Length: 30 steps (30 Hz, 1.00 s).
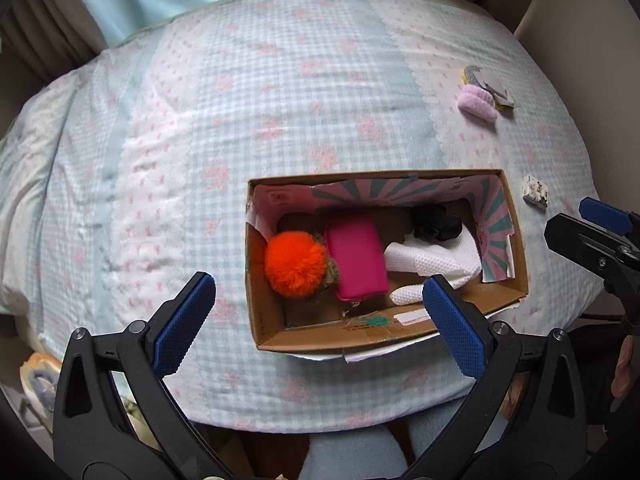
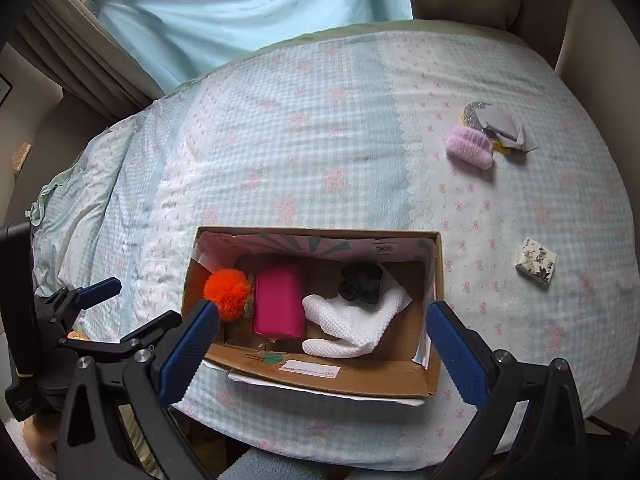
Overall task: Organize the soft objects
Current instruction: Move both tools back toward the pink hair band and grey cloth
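An open cardboard box (image 1: 360, 338) (image 2: 340, 380) sits on the bed near its front edge. It holds an orange pompom (image 1: 295, 263) (image 2: 229, 289), a pink pouch (image 1: 357, 261) (image 2: 280, 299), a white knit cloth (image 1: 434, 262) (image 2: 352, 320) and a black soft item (image 1: 436, 222) (image 2: 360, 282). A pink fuzzy item (image 1: 477, 103) (image 2: 470, 146) lies on the bed at the far right beside a grey cloth (image 2: 506, 128). My left gripper (image 1: 316, 320) is open and empty above the box's near wall. My right gripper (image 2: 324, 344) is open and empty over the box.
A small white patterned block (image 1: 535, 192) (image 2: 536, 266) lies on the bed right of the box. The checked bedspread (image 1: 260, 120) covers the bed. A light blue curtain (image 2: 240, 8) hangs behind. The right gripper's fingers (image 1: 604, 210) show at the left wrist view's right edge.
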### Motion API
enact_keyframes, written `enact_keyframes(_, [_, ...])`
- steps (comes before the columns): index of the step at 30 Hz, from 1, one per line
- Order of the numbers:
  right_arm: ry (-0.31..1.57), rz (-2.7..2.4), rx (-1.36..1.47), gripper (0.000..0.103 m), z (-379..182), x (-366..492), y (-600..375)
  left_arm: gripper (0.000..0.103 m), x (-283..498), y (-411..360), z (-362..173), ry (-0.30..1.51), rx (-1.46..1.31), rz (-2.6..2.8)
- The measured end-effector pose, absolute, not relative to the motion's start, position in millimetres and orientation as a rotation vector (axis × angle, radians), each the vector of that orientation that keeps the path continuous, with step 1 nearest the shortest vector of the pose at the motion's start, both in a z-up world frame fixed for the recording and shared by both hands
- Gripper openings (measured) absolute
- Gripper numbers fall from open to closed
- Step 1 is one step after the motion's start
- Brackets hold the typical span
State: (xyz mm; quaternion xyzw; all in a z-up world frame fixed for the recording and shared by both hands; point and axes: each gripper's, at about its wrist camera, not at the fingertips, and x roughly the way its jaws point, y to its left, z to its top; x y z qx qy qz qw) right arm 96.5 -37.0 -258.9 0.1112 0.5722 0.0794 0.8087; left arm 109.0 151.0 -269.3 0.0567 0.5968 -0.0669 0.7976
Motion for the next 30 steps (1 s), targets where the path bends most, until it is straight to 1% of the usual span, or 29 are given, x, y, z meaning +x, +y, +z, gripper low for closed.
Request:
enact_keyframes(8, [1.097, 0.086, 0.133, 0.103, -177, 80, -71, 0.103, 105, 122, -192, 1.13, 0.158, -0.215])
enact_keyframes(15, [1.007, 0.021, 0.139, 0.103, -138, 87, -131, 0.103, 118, 73, -153, 1.043, 0.149, -0.266])
enact_keyframes(22, [0.985, 0.072, 0.156, 0.103, -136, 125, -211, 0.103, 137, 2, -146, 1.024, 0.126, -0.217])
enact_keyframes(30, [1.008, 0.137, 0.141, 0.103, -167, 178, -286, 0.103, 173, -82, -173, 1.054, 0.082, -0.191])
